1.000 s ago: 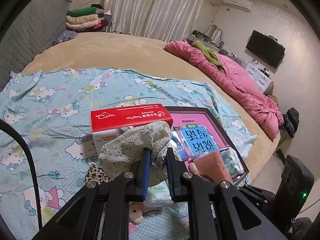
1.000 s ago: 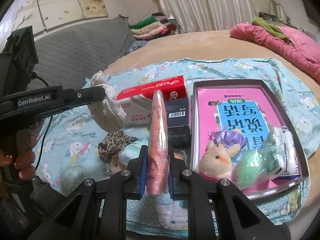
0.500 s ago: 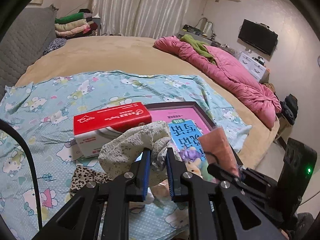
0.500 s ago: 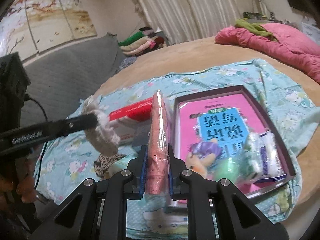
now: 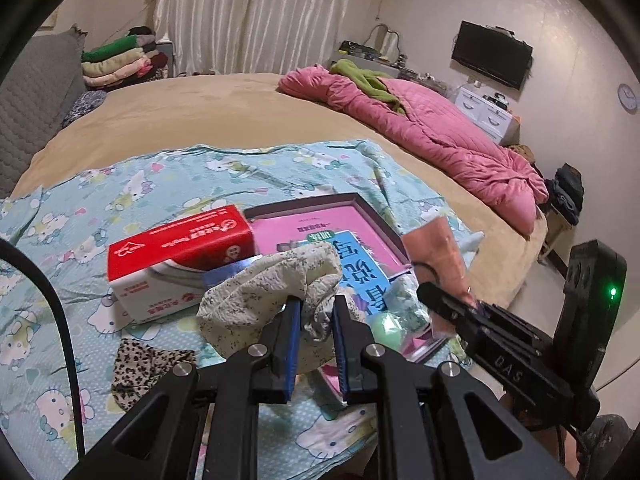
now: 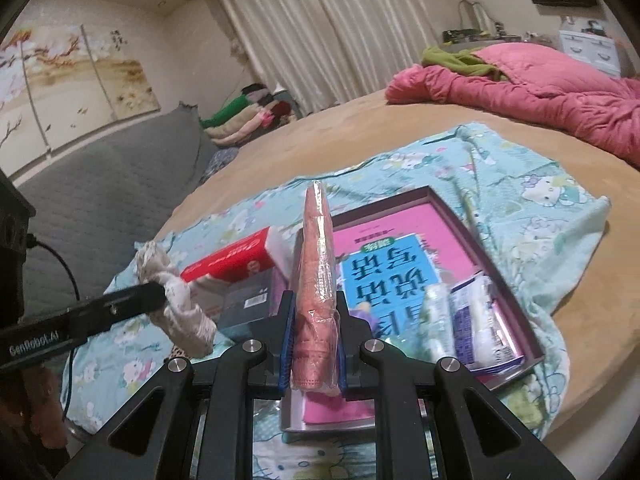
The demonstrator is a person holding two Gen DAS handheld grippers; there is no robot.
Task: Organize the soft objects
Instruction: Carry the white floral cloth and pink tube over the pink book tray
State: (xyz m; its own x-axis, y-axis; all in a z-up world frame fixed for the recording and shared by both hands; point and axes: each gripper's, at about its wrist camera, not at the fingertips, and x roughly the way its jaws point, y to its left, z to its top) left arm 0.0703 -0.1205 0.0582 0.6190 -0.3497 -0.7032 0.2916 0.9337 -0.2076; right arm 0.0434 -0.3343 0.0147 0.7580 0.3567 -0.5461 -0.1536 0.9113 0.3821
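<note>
A crumpled cream cloth [image 5: 276, 284] with a small floral print is held between the two blue-padded fingers of the left gripper [image 5: 314, 334], which are closed on a fold of it; the cloth is lifted above the Hello Kitty sheet [image 5: 132, 188]. In the right wrist view the same cloth [image 6: 176, 312] is seen hanging from the left gripper at the left side. A flat pink packet wrapped in clear plastic [image 6: 318, 280] is clamped edge-on by the right gripper [image 6: 312, 336], above the near left corner of a dark-rimmed tray [image 6: 516, 292]. A pink and blue book [image 6: 384, 264] is laid in the tray, with some small packets [image 6: 472, 320] on its near right part. A red and white tissue box [image 5: 180, 256] is placed just left of the tray, and a leopard-print cloth [image 5: 140, 368] lies on the sheet nearer than the box. A pink quilt [image 5: 432, 128] is seen far right on the bed.
</note>
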